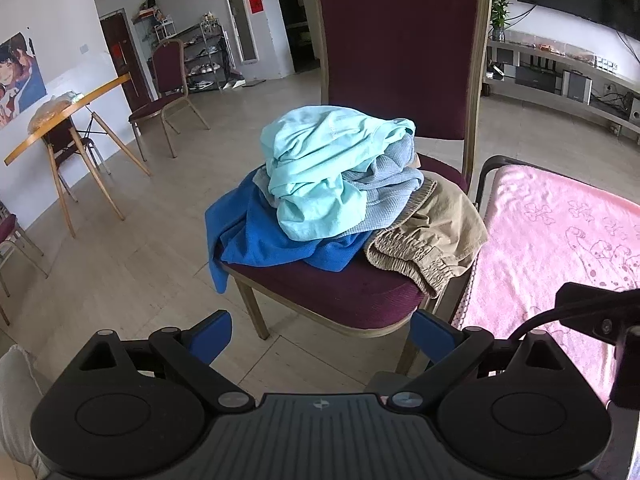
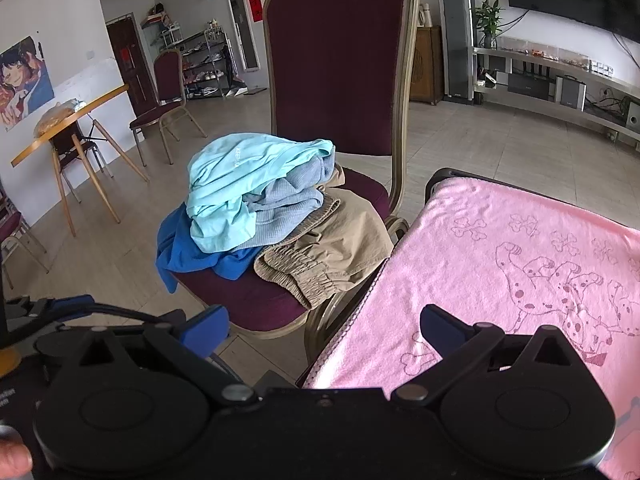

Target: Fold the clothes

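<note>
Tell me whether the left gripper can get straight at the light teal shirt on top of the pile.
Probably yes: the left gripper is open and faces the light teal shirt, topmost on the chair, nothing between.

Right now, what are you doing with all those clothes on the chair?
A person is holding a two-finger gripper in each hand, getting ready to fold clothes. Nothing is picked up yet: the left gripper and right gripper are both open and empty. The clothes are heaped on the maroon chair: a light aqua shirt on top, a grey-blue knit, a bright blue top and tan shorts. Beside it is a surface covered by a pink towel.
</note>
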`<state>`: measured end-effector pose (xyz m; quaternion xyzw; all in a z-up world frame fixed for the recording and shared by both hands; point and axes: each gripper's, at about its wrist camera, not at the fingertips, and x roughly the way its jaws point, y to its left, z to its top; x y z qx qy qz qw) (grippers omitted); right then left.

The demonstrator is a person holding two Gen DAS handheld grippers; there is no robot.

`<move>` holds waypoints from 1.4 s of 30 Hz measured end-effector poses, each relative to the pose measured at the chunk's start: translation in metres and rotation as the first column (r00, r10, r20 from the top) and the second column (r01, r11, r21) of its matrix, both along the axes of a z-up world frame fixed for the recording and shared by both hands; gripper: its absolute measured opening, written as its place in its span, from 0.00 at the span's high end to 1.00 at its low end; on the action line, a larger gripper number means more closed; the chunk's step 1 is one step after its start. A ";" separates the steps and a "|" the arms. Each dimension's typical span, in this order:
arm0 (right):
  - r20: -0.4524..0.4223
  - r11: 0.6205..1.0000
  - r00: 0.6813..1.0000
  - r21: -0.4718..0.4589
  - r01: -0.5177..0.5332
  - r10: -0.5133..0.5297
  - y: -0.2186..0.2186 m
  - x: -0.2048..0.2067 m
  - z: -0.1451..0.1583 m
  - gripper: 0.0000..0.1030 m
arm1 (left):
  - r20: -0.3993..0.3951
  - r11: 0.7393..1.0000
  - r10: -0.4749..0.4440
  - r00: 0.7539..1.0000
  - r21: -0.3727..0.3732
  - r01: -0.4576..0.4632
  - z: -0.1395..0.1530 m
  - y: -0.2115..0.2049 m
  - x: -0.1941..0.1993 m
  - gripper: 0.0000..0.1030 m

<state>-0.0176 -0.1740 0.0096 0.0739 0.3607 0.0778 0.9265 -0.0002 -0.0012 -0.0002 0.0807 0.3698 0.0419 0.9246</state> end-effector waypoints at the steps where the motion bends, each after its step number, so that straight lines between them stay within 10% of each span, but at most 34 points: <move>1: -0.003 1.000 1.000 -0.007 0.000 0.000 0.000 0.000 0.000 0.00 | 0.001 1.000 0.001 1.000 0.002 -0.001 0.000 -0.001 0.000 0.05; 42: -0.008 1.000 1.000 -0.004 -0.016 0.016 0.003 -0.002 -0.002 0.00 | -0.005 1.000 0.013 1.000 -0.011 -0.013 0.000 0.001 -0.001 0.05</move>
